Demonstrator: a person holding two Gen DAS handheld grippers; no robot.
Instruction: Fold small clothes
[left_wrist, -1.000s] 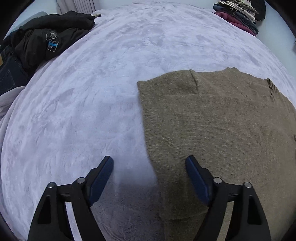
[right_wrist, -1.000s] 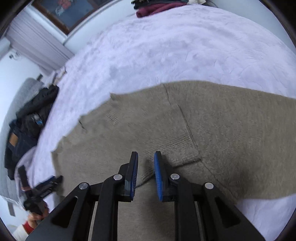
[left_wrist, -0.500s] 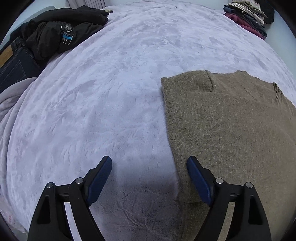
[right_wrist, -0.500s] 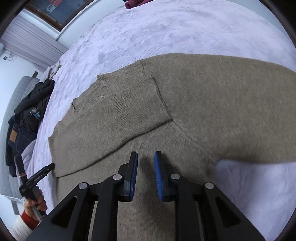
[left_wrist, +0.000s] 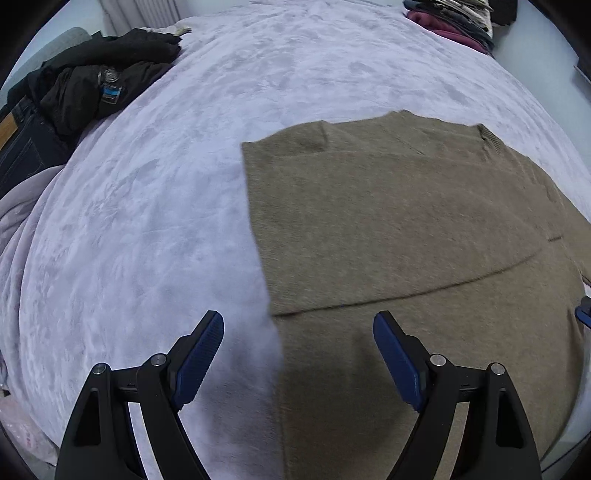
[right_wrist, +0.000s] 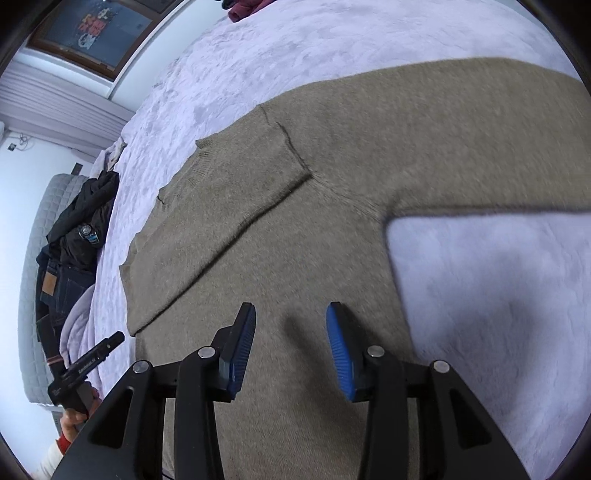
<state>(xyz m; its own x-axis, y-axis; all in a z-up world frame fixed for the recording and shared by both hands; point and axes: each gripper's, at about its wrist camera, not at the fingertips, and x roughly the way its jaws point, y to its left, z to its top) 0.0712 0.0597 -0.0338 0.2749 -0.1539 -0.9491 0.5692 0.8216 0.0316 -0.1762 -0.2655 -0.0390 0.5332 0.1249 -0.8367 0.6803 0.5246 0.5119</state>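
An olive-brown knitted sweater (left_wrist: 406, 229) lies flat on the lilac plush bedspread (left_wrist: 147, 206). One sleeve (right_wrist: 229, 199) is folded across its body; the other sleeve (right_wrist: 461, 133) stretches out to the right. My left gripper (left_wrist: 298, 332) is open and empty, hovering above the sweater's left edge. My right gripper (right_wrist: 290, 325) is open and empty above the sweater's lower body. The left gripper also shows at the lower left of the right wrist view (right_wrist: 88, 363), held in a hand.
A heap of black clothes and jeans (left_wrist: 85, 92) lies at the far left of the bed, also in the right wrist view (right_wrist: 81, 225). A stack of folded clothes (left_wrist: 458, 22) sits at the far right corner. A grey quilted headboard (right_wrist: 33, 258) stands at the left.
My right gripper has opened and drawn back over the sweater's lower body. The left gripper stayed open and shifted a little toward the sweater's edge.
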